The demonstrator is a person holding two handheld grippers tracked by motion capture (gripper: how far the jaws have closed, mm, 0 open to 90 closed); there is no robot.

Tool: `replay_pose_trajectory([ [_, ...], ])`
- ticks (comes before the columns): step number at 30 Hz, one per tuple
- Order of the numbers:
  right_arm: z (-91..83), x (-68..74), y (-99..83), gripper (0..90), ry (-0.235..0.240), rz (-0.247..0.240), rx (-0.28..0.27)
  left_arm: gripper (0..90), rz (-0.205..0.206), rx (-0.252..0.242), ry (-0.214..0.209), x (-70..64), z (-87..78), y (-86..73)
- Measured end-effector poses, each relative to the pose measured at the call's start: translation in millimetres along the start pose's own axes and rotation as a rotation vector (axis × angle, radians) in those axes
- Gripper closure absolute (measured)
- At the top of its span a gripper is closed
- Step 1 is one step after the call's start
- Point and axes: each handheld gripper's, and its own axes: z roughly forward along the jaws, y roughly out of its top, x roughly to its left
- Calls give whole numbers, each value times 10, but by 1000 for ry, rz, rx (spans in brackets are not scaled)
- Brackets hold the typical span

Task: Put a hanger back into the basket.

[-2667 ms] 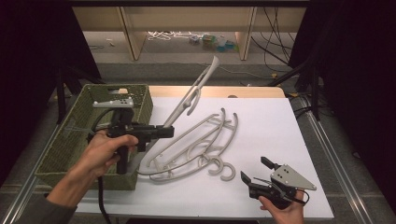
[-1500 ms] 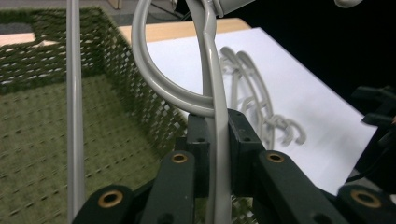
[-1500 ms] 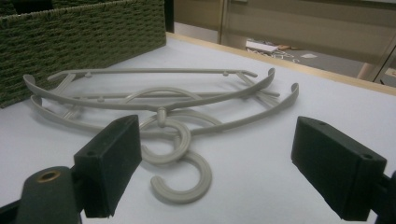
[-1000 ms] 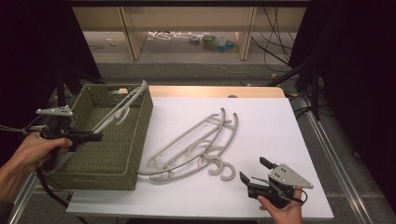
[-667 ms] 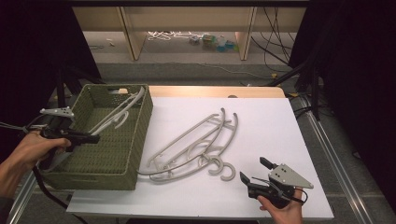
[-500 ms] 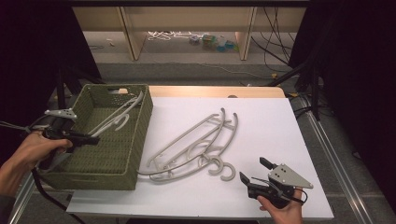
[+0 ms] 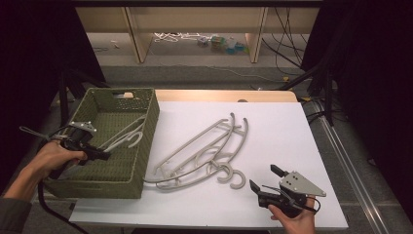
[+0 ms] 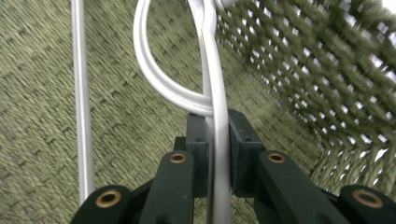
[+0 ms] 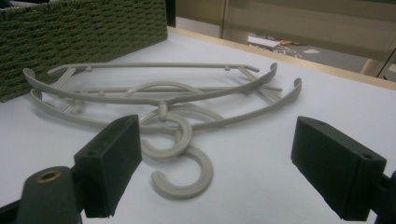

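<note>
No brand, label or writing can be read on any of the things here.

The left tool (image 7: 100, 155) is clenched on a pale hanger (image 7: 124, 137) inside the green woven basket (image 7: 146, 146), which stands at the left end of the white table (image 7: 282, 131). In the left gripper view the two black jaws press on either side of a thin part of the hanger (image 8: 215, 107), which runs straight up between them; a looped strand curves off to the left above the jaws, and a straight bar (image 8: 80, 93) lies apart at the left over the woven floor of the basket. In the high view the hanger's long axis runs on a slant, from the tool at the near left up toward the basket's right wall at the far right, with one end leaning on that wall.

The right tool (image 7: 267, 179) is released, its jaws standing wide apart, and it is held low at the near right of the table. Two more hangers (image 7: 204, 148) lie flat and overlapped on the table between basket and right tool, long axes slanting from near left to far right. Their hooks (image 9: 180, 156) point toward the right tool, just ahead of its open jaws.
</note>
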Motion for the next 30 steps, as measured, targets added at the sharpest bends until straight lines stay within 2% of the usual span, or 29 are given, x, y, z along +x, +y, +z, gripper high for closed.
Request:
replay_pose_trajectory([
  [4,3,7,0,170,10,8,-5,768,3,22,-5,-10,45,-42],
  [5,2,4,1,170,7,4,-6,768,1,23,9,-17,40,-46],
  [7,10,5,-5,169,7,8,-8,746,1,-17,3,-34,-23,-46],
  [8,10,5,-5,169,7,8,-8,729,1,-17,3,-34,-23,-46],
  [9,10,8,-2,170,7,8,-7,702,-5,-35,25,-64,-59,-52],
  [10,10,7,-3,170,7,7,-7,693,-5,-35,25,-64,-59,-52],
  [11,9,7,-4,170,8,7,-6,676,-63,-111,30,-129,-55,-61],
  [14,4,4,-1,170,2,5,-4,639,-48,-128,29,-158,-78,-61],
  [15,-1,0,0,169,-1,-1,4,636,-30,-137,25,-198,-83,-50],
  [18,-3,3,0,169,1,0,9,627,-13,-132,32,-224,-85,-30],
  [20,0,3,1,170,-1,-1,4,604,-29,-147,42,-244,-94,-1],
  [22,11,4,-7,170,5,9,-6,597,-46,-199,51,-292,-129,42],
  [23,11,4,-7,170,5,9,-6,581,-46,-199,51,-292,-129,42],
  [24,9,5,-3,170,5,10,-5,551,-61,-243,73,-350,-157,71],
  [26,9,5,-3,169,5,10,-5,510,-70,-259,77,-385,-175,87],
  [27,2,0,-3,169,-5,3,-1,487,-70,-299,79,-466,-202,120],
  [28,-1,-2,-1,169,-2,2,2,466,-70,-299,79,-466,-202,120],
  [30,-2,-1,1,169,-2,1,0,411,-82,-353,103,-612,-271,181],
])
